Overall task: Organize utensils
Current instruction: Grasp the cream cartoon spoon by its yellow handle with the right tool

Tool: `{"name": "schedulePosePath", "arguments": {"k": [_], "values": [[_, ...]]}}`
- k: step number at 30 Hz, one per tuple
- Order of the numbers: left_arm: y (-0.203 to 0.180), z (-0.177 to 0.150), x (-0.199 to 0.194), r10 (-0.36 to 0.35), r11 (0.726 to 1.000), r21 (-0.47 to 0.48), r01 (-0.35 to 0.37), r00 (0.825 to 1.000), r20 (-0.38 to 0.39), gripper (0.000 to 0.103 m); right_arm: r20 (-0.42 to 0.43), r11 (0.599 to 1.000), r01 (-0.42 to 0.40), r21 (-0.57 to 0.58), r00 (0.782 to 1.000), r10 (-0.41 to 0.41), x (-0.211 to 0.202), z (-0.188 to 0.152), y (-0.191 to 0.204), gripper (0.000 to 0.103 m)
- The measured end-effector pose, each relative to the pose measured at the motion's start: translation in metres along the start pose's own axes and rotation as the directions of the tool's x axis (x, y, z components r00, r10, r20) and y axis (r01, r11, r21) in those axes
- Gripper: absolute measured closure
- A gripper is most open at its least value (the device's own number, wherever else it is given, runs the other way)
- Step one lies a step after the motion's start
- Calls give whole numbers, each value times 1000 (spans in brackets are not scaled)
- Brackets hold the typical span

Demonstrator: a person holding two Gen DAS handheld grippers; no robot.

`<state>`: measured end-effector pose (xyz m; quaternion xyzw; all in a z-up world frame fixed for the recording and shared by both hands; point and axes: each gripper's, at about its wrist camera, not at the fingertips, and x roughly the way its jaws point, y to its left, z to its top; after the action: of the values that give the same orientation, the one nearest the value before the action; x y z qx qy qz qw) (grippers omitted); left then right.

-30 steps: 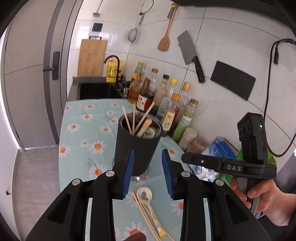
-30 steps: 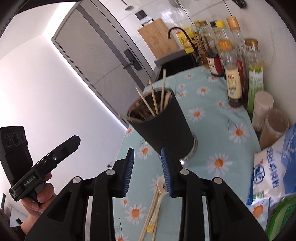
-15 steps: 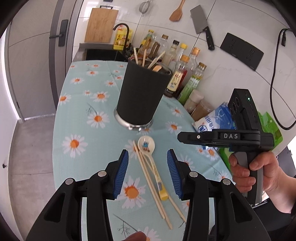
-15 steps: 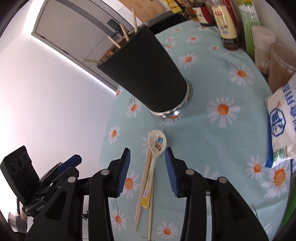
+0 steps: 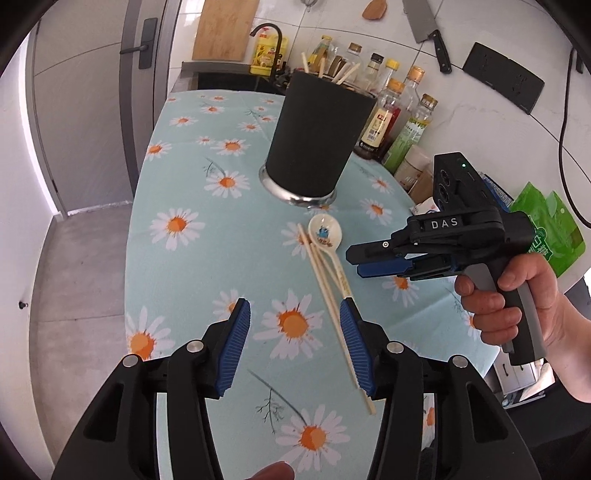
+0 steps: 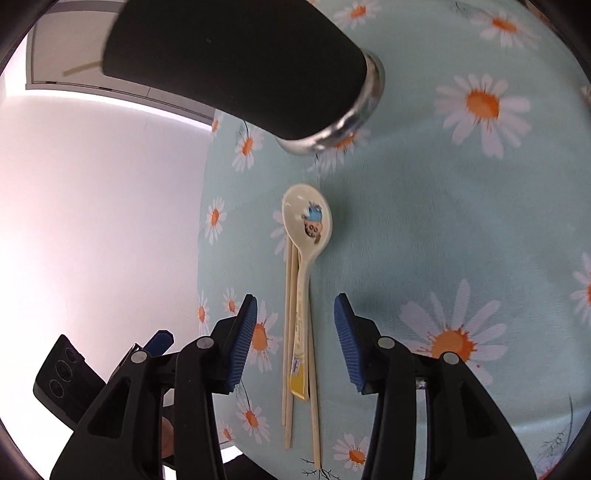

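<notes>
The right gripper (image 6: 291, 321) is wide open and holds nothing. It hangs just over the desk (image 6: 461, 221), with its two blue pads on either side of the spoon (image 6: 304, 236) handle and the chopsticks (image 6: 288, 354), not touching them. The white spoon has a little blue picture in its bowl. It lies flat on the desk with the chopsticks right beside and partly under it. Its bowl points to the far side, near the black cup (image 6: 240, 62).

The left gripper (image 5: 295, 332) is wide open too and holds nothing. It is above the near part of the desk. Its right pad is just over the near end of the chopsticks (image 5: 328, 291). The spoon (image 5: 327, 236) lies past it, and the black cup (image 5: 317, 136) stands farther still, with more sticks poking out of the top.

The desk has a light blue cloth with daisies (image 5: 207, 177). Bottles (image 5: 388, 114) stand in a row at the far right, by the white wall. A knife (image 5: 428, 33) hangs on that wall.
</notes>
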<state>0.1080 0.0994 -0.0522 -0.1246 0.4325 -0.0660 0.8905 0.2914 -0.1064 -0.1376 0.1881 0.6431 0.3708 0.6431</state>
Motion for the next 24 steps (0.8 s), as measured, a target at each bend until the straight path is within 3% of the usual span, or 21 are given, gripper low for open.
{"name": "schedulePosePath", "arguments": {"k": [10,14,24], "values": [[11,-7,-1,18,1000,-19,-18,1000,-25,54,-27,999,-15,-35,1000,14,19,6,5,77],[11,-7,-1,24,1000,-13,-24,999,-34,54,-39,1000,-8,-28,999,7,27,10,4,93],[8,-7,3,33,999,-1,-33,998,-56,54,-9,998,-34,-47,999,33,22,4,10,95]]}}
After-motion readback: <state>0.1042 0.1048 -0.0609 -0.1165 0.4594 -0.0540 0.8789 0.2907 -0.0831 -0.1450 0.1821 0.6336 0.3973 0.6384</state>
